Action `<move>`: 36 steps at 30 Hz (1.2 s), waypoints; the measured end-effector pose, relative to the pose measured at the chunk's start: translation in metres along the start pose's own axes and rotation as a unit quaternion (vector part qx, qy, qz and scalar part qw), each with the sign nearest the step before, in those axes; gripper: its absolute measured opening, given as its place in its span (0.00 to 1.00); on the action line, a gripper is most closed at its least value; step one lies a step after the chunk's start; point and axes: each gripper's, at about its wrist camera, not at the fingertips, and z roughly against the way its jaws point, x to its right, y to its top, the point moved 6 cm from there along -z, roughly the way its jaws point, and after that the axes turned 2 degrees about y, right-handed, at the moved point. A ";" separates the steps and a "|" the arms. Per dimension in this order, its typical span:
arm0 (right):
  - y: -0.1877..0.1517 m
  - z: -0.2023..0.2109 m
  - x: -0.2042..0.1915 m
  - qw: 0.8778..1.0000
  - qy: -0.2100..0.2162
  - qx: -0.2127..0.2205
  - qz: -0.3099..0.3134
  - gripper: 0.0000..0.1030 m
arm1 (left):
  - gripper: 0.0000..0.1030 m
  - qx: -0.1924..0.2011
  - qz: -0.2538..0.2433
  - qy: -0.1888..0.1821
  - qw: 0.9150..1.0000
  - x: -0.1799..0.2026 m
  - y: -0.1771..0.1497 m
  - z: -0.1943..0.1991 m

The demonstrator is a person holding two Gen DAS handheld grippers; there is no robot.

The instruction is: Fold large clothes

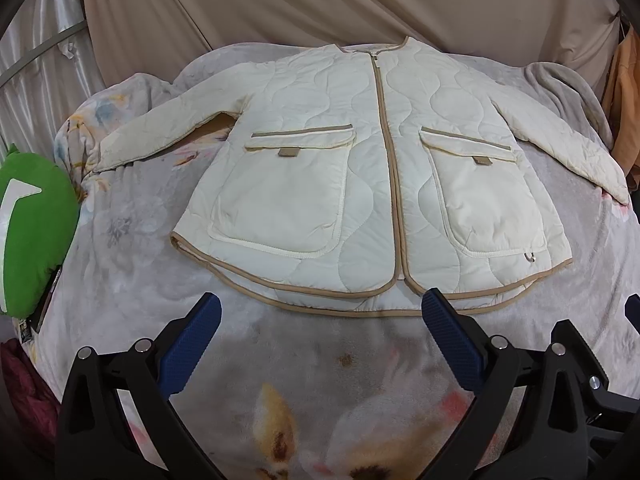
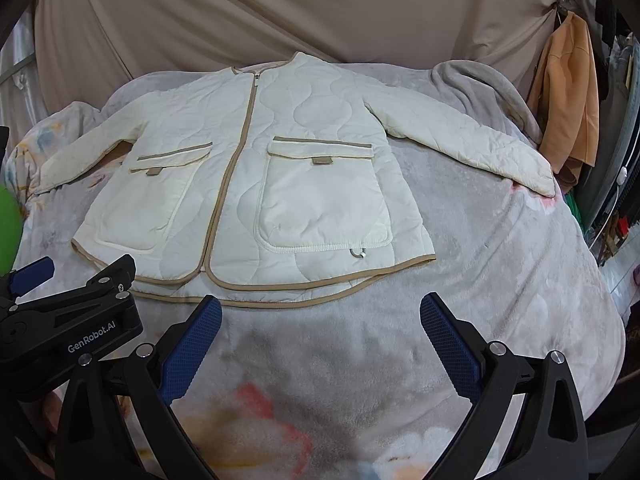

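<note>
Surface: a grey plush blanket with a faded floral print (image 1: 132,264) covers the bed; its pile is bunched into a grey roll (image 2: 480,88) at the far right corner.
Room: a beige draped fabric sheet (image 1: 320,4) hangs as a backdrop behind the bed; silvery pleated curtain (image 1: 36,52) at far left; an orange garment (image 2: 568,92) hangs at the right edge.
Beside the bed: a green cushion with a white mark (image 1: 32,224) at the left edge of the blanket.
Task's thing: one cream quilted jacket with tan piping (image 1: 360,152) lies flat, front up and zipped, in the middle of the blanket, collar away from the cameras, hem nearest the grippers.
Count, sleeves: two, both spread outward; the left-hand sleeve (image 1: 160,136) angles toward the green cushion, the other sleeve (image 2: 472,148) reaches toward the right edge of the bed.
Count, pockets: two flapped patch pockets, one (image 1: 288,192) each (image 1: 492,200) side of the tan zip.
Count, grippers: two.
Left gripper (image 1: 320,316): blue-padded fingers spread wide apart, holding nothing, hovering over the blanket just short of the hem.
Right gripper (image 2: 320,316): blue-padded fingers likewise wide apart and empty, over bare blanket near the hem.
</note>
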 end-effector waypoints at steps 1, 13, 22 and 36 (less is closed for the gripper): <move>0.000 0.000 0.000 1.000 0.000 0.000 0.000 0.95 | 0.95 -0.001 0.000 0.000 1.000 0.000 0.000 0.000; -0.001 0.000 0.001 1.000 0.000 0.000 -0.001 0.95 | 0.95 -0.001 -0.001 -0.001 1.000 -0.002 -0.001 0.001; 0.000 -0.002 0.002 1.000 0.000 0.000 -0.001 0.95 | 0.95 -0.002 -0.001 0.000 1.000 -0.002 -0.002 0.001; -0.001 -0.002 0.003 1.000 0.002 0.000 -0.001 0.95 | 0.95 -0.003 -0.002 0.000 1.000 -0.002 -0.002 0.001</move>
